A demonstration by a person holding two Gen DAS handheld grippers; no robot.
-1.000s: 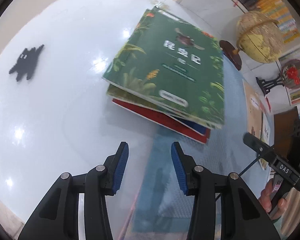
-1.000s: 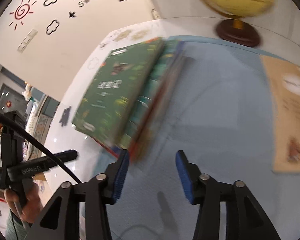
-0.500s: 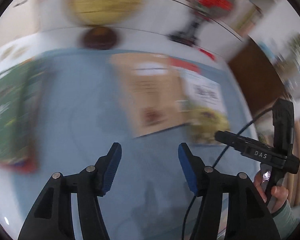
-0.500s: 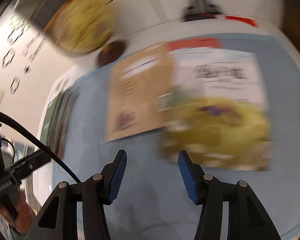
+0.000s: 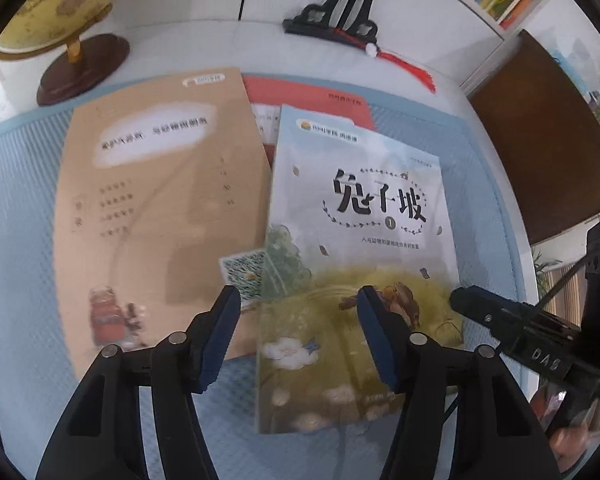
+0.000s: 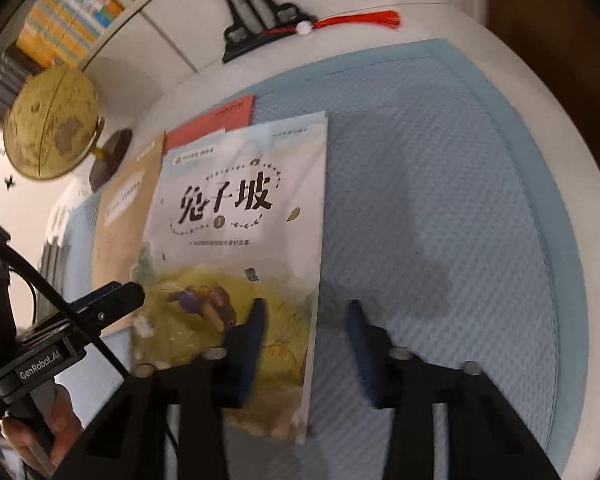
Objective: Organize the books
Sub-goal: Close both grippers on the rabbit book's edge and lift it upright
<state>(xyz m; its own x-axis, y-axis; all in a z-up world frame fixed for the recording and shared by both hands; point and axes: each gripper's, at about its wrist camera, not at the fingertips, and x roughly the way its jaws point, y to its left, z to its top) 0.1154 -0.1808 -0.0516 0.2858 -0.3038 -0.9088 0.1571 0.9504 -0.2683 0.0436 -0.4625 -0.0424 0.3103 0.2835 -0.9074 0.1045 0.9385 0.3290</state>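
A pale book with a meadow cover (image 5: 360, 240) (image 6: 240, 216) lies flat on the blue mat (image 5: 20, 240) (image 6: 440, 200). It overlaps a tan book (image 5: 152, 200) (image 6: 120, 200) on its left and a red book (image 5: 308, 96) (image 6: 216, 118) behind it. My left gripper (image 5: 298, 312) hovers over the pale book's lower left edge, its jaws closing with nothing pressed between them. My right gripper (image 6: 306, 312), blurred, straddles the same book's right edge from above. Its jaws are closing too, and the pads do not press the book.
A yellow globe (image 5: 52, 8) (image 6: 52, 124) on a dark base stands at the back left. A black ornament stand (image 5: 340, 16) (image 6: 252, 28) with a red tassel is at the back. A brown cabinet (image 5: 548, 140) is on the right, and bookshelves (image 6: 68, 16) line the wall.
Both grippers swept away from the green-covered stack on the left, across the mat, to the tan and pale books. The right jaws have narrowed. The left jaws stand wider than a second ago.
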